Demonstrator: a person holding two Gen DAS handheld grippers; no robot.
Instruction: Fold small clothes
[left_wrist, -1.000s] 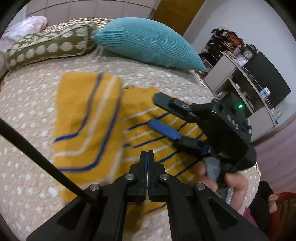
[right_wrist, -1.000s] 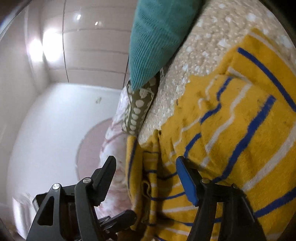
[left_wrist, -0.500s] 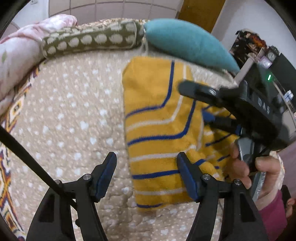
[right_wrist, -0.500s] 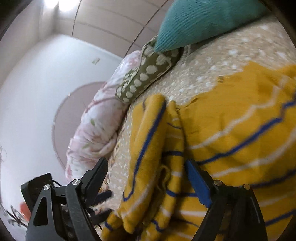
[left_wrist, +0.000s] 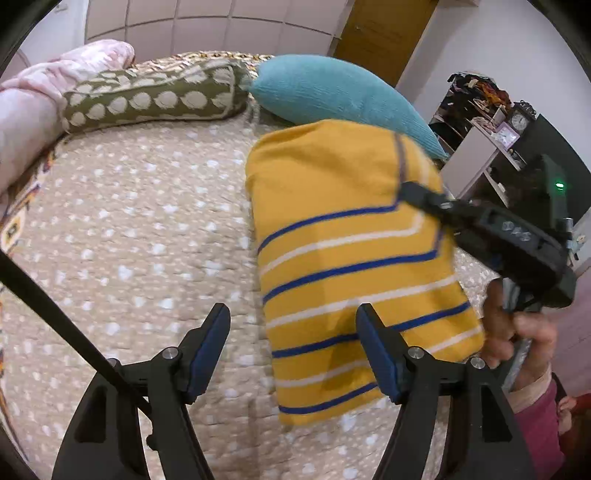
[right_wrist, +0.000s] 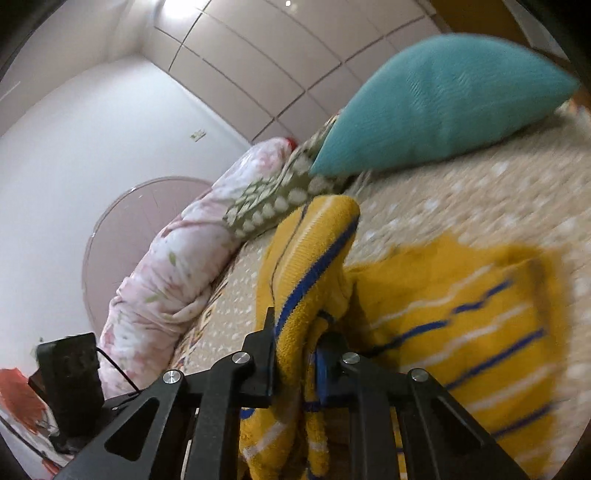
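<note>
A folded yellow garment with blue and white stripes (left_wrist: 347, 251) is held up over the beige spotted bedspread (left_wrist: 140, 229). My right gripper (right_wrist: 295, 332) is shut on its thick folded edge (right_wrist: 314, 251); in the left wrist view that gripper (left_wrist: 509, 236) grips the garment's right side, with a hand below it. My left gripper (left_wrist: 291, 347) is open and empty, its jaws wide apart just below the garment's lower left corner.
A teal pillow (left_wrist: 340, 92), an olive spotted bolster (left_wrist: 155, 99) and a pink floral quilt (left_wrist: 33, 110) lie along the head of the bed. Shelves with clutter (left_wrist: 487, 118) stand to the right. A black cable (left_wrist: 55, 317) crosses the lower left.
My left gripper opened, let go of the garment and drew back. My right gripper closed on the folded edge and lifted the garment off the bedspread.
</note>
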